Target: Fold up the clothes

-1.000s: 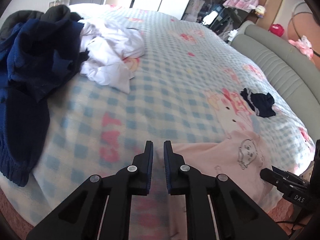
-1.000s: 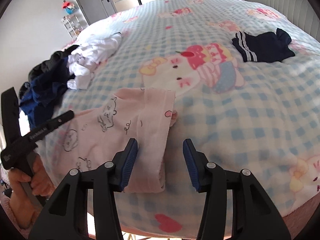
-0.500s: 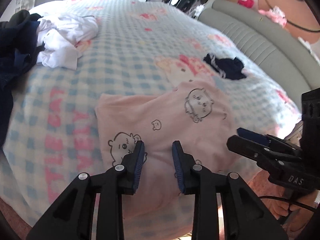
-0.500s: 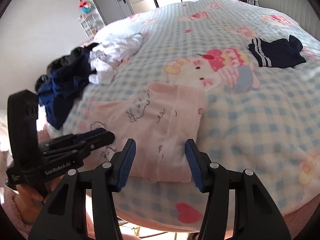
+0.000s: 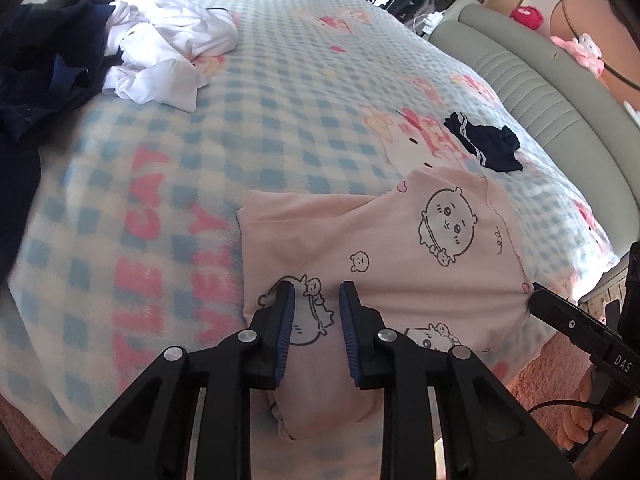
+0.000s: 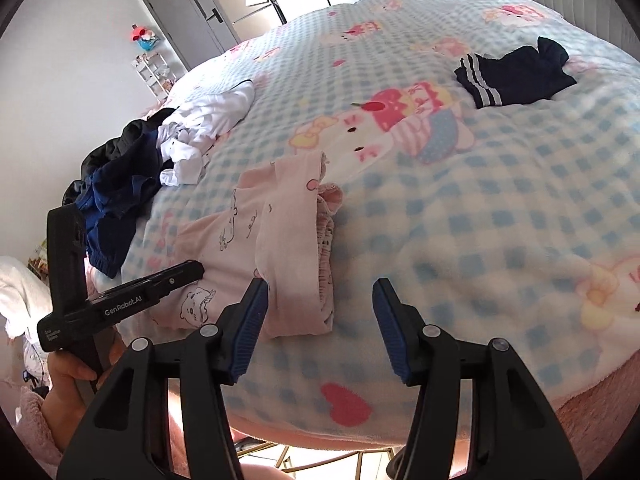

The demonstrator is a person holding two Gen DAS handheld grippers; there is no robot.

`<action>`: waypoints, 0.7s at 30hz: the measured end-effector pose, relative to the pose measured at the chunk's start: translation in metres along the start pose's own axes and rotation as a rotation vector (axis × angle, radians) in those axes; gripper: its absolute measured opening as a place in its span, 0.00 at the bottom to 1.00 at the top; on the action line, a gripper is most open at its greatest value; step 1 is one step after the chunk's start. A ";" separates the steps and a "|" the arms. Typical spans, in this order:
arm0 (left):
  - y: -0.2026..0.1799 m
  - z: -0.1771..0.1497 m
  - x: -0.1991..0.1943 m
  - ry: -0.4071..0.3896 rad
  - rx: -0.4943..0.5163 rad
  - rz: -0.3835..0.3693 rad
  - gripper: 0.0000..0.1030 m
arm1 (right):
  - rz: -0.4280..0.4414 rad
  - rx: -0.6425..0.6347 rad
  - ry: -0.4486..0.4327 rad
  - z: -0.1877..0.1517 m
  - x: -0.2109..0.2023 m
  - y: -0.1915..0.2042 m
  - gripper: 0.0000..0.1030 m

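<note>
A pink garment printed with cartoon faces lies near the front edge of the bed, one side strip folded over on top. My left gripper hovers over its near left part. Its jaws are closing, with only the flat fabric below them and nothing pinched. My right gripper stands wide at the garment's folded right edge. Its jaws are opening, and the fabric lies under the left finger without being pressed. Each gripper shows in the other's view: the left gripper and the right gripper.
The bed carries a blue-checked cartoon blanket. A small dark navy piece with white stripes lies farther back. A white heap and a navy heap sit at the far left. A grey padded bed frame runs along the right.
My left gripper moved from the garment's left corner onto the garment, and its nearly shut jaws parted. The right gripper drew back toward the bed's edge and spread a little wider.
</note>
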State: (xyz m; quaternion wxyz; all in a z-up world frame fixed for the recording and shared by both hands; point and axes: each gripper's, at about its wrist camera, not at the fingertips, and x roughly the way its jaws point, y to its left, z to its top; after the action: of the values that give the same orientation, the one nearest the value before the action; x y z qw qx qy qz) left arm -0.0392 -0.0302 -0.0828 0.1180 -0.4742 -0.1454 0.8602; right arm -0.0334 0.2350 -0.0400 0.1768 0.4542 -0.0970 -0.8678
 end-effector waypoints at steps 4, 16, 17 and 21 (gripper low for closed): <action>0.003 0.000 -0.005 -0.003 -0.036 -0.020 0.24 | 0.046 -0.079 0.055 -0.013 0.000 0.010 0.53; -0.017 -0.025 -0.034 -0.030 0.041 0.008 0.31 | -0.044 -0.150 0.178 -0.026 0.049 0.028 0.53; -0.016 -0.025 -0.032 -0.023 0.038 0.007 0.32 | -0.063 -0.159 0.181 -0.025 0.052 0.029 0.53; -0.011 -0.025 -0.018 0.007 0.038 0.031 0.32 | -0.089 -0.142 0.152 -0.024 0.049 0.023 0.52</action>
State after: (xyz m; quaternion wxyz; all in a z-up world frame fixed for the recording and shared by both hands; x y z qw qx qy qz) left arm -0.0079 -0.0228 -0.0770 0.1143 -0.4770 -0.1211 0.8630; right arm -0.0339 0.1946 -0.0829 0.1765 0.5090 -0.0014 -0.8425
